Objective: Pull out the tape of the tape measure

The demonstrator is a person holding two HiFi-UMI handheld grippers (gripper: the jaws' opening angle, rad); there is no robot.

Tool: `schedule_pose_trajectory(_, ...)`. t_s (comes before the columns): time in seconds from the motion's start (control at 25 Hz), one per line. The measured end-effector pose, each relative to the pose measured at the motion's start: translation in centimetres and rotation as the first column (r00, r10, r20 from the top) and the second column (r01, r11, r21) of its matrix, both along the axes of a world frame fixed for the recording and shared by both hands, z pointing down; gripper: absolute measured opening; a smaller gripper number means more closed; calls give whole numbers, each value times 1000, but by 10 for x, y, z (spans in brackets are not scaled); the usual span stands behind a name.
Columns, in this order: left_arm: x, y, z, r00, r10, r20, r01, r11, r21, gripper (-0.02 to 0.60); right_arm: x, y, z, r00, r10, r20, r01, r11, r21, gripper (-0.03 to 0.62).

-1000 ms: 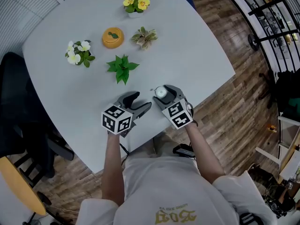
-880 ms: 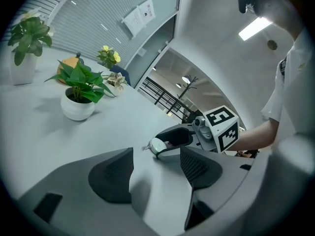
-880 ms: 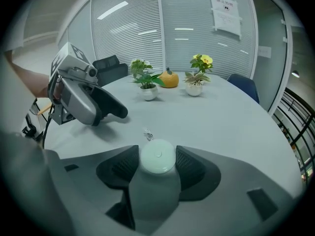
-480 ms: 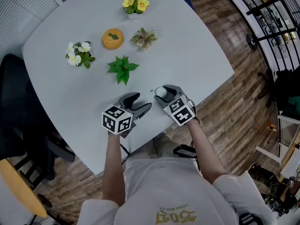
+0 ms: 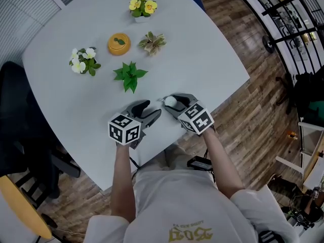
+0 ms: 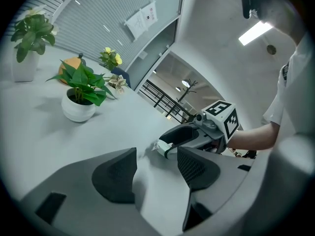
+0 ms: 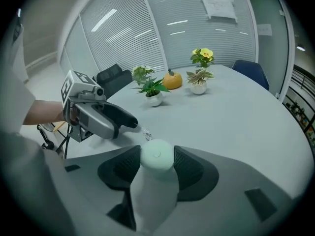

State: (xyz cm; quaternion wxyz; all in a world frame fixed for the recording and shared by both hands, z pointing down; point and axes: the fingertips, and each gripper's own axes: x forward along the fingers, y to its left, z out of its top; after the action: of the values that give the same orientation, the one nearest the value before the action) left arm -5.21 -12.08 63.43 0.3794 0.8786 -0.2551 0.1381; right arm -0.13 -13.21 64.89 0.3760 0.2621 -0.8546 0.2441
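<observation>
While the person stood at the near edge of a pale grey table [image 5: 202, 49], each hand held a gripper over it. The right gripper [image 5: 172, 103] pointed steeply down, and its jaws, which had just been closing, were clamped on both sides of a small round white tape measure [image 7: 156, 155] resting on the tabletop close to that edge. A small tab [image 7: 144, 133] stuck out from the case toward the left gripper [image 5: 153, 109], whose tips were just beside it. The left jaws had just been closing too but stood apart, with only bare tabletop between their pads. Farther back on the table were a leafy green plant [image 5: 130, 75] in a white pot, a pot of white flowers [image 5: 82, 59], a round orange ornament [image 5: 119, 43], a pale-leaved plant [image 5: 153, 42] and a pot of yellow flowers [image 5: 142, 6], all well apart from the grippers. A dark office chair [image 5: 15, 110] stood to the left, on a wooden floor [image 5: 253, 115]
</observation>
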Motion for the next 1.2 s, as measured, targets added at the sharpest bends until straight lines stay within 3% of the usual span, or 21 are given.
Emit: schedule_pose_trajectory(1.2,4,14,-42,998,-14,-62,17,998,55,171,-24,34,-63,984,-161,80,163,986,-26,229)
